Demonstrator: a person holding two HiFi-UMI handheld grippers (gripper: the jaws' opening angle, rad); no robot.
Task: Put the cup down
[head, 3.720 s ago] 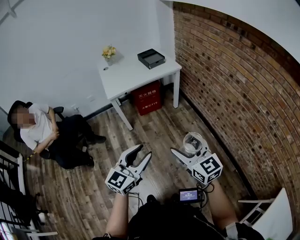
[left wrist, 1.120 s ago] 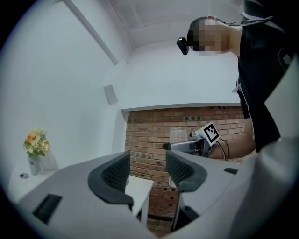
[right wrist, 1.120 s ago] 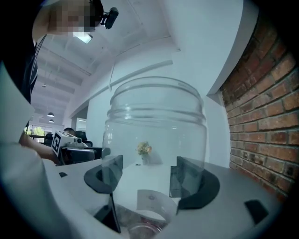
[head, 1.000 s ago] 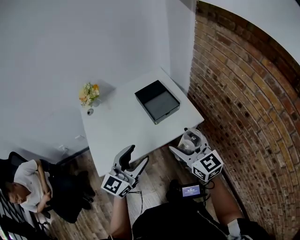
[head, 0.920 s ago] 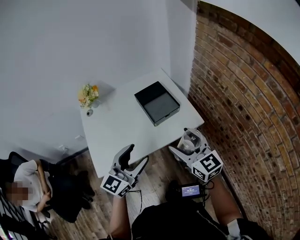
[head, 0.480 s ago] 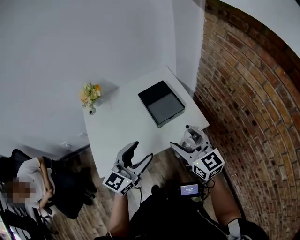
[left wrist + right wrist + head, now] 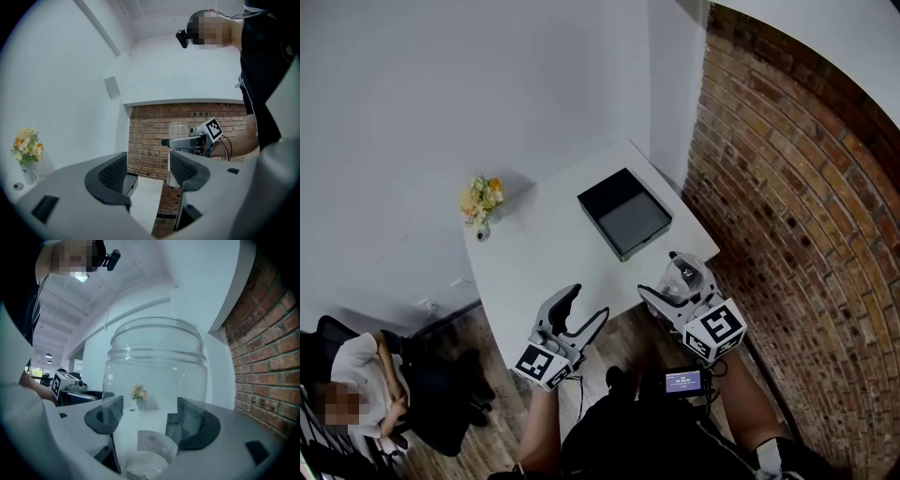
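Note:
A clear, empty cup (image 7: 683,274) stands upright between the jaws of my right gripper (image 7: 677,282), which is shut on it. It hangs level with the near right edge of the white table (image 7: 534,267). In the right gripper view the cup (image 7: 157,376) fills the middle, with both pads of the gripper (image 7: 152,418) pressed on its lower wall. My left gripper (image 7: 584,308) is at the table's near edge. Its jaws have just been opening and hold nothing. In the left gripper view this gripper (image 7: 147,171) points at the brick wall, with the cup (image 7: 177,133) beyond it.
On the table lie a black tray (image 7: 624,213) at the far right and a small vase of flowers (image 7: 480,201) at the far left. A brick wall (image 7: 806,206) runs along the right. A person sits on a chair (image 7: 361,380) at lower left.
Both grippers and the cup have come closer to the table's near edge. The left jaws stand a little wider than a second ago. The cup stays held.

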